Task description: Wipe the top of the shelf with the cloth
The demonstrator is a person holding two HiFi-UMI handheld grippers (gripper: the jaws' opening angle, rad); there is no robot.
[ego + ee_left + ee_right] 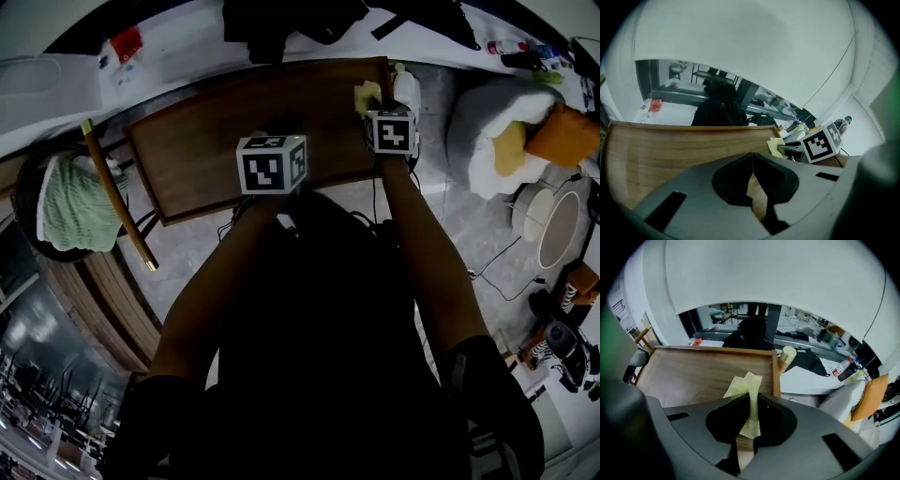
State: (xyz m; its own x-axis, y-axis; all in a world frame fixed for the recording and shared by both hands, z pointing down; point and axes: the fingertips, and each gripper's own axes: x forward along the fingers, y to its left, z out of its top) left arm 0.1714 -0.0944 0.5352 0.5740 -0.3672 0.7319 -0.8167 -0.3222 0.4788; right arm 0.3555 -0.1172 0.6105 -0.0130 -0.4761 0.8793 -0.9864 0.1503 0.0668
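Shelf top — a brown wooden board — filled the upper middle of the head view. Left gripper was over its middle, jaws together on nothing. Right gripper — at the board's right edge — clamped the yellow cloth.

Apparently no legible text or numbers.

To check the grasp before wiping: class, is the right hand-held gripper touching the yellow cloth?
Touching. The right gripper view shows the right hand-held gripper with its jaws pinching the yellow cloth between them.
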